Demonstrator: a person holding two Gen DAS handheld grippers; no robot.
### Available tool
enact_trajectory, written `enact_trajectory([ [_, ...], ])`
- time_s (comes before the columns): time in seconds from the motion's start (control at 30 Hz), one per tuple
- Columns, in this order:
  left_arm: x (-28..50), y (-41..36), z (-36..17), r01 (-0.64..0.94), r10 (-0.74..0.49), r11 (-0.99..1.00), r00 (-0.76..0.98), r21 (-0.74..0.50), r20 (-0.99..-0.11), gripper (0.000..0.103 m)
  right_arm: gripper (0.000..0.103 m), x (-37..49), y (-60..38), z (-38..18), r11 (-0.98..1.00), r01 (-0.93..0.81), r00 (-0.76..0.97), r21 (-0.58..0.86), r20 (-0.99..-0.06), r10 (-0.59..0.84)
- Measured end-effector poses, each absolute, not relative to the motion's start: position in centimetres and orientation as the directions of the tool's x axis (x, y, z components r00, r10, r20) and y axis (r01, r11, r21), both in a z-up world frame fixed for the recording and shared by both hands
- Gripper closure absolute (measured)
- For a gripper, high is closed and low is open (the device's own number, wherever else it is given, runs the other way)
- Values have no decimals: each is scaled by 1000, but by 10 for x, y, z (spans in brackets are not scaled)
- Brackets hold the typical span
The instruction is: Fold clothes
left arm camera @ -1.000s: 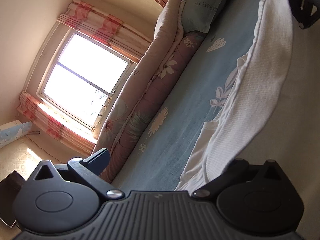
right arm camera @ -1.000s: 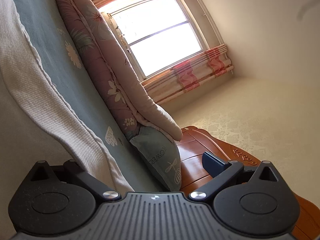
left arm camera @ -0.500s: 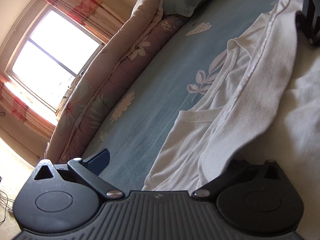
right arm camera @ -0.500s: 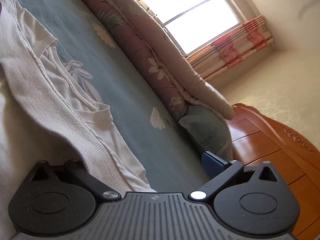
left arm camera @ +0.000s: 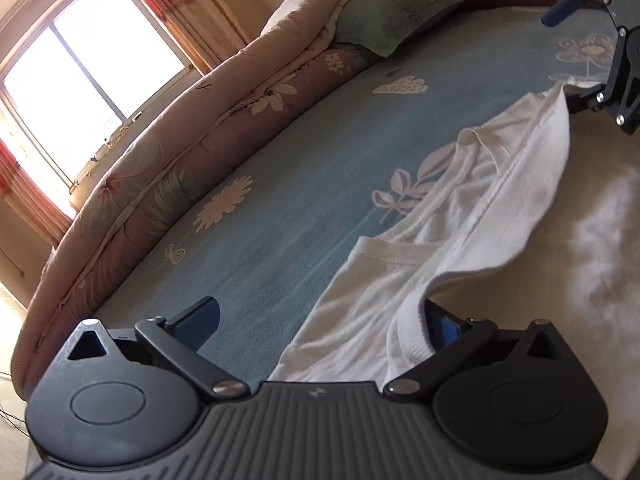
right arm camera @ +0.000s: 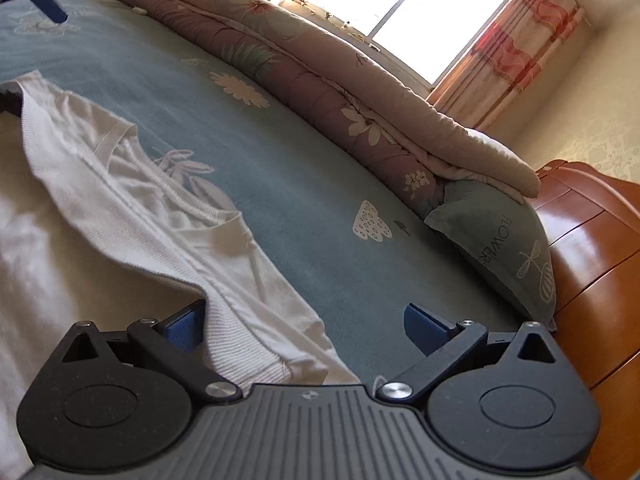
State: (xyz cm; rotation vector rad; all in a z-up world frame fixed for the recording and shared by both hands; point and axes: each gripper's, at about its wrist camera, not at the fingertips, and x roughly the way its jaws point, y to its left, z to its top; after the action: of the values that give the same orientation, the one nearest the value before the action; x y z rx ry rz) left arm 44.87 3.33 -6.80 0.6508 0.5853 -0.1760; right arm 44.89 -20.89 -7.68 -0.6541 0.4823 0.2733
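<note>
Shirt on bed; left claw, right claw both wide.

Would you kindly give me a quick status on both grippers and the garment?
Left gripper open, right gripper open, jaws wide. White garment on the blue bedsheet, folded hem draped by each inner finger. Nothing in the way.
</note>
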Motion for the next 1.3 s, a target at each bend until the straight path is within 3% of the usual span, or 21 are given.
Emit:
enact_trajectory([
  [0.23, 502, 60, -79, 349, -38, 875, 741, 337, -670, 1, 0, 515, -228, -67, 878, -388, 797, -282, -581, 166],
  [0.4, 474, 87, -47, 373, -181, 907, 763, 194, -621, 1, 0, 494, -242, -52, 890, -400, 806, -218, -546, 228],
  [0.53, 453, 110, -17, 340, -227, 936, 785, 94, -576, 1, 0, 457, -247, -44, 874, -457, 781, -165, -545, 305],
  [0.7, 417, 102, -23, 512, -513, 839, 626, -187, -587, 1, 0, 413, -246, -52, 844, -532, 713, -68, -573, 404],
  [0.8, 407, 87, -52, 558, -614, 765, 482, -322, -625, 1, 0, 397, -243, -60, 840, -539, 698, -62, -592, 404],
  [0.97, 422, 84, -91, 458, -545, 820, 441, -344, -713, 2, 0, 379, -243, -69, 845, -532, 689, -61, -612, 390],
  [1.1, 435, 123, -70, 327, -496, 867, 630, -375, -597, 1, 0, 374, -249, -70, 854, -519, 689, -35, -609, 393],
  [1.23, 446, 148, -65, 181, -366, 922, 700, -343, -613, 1, 0, 371, -254, -73, 867, -499, 693, -17, -608, 387],
  [1.3, 442, 148, -65, 190, -385, 912, 700, -363, -601, 1, 0, 368, -254, -74, 868, -497, 695, -9, -604, 391],
])
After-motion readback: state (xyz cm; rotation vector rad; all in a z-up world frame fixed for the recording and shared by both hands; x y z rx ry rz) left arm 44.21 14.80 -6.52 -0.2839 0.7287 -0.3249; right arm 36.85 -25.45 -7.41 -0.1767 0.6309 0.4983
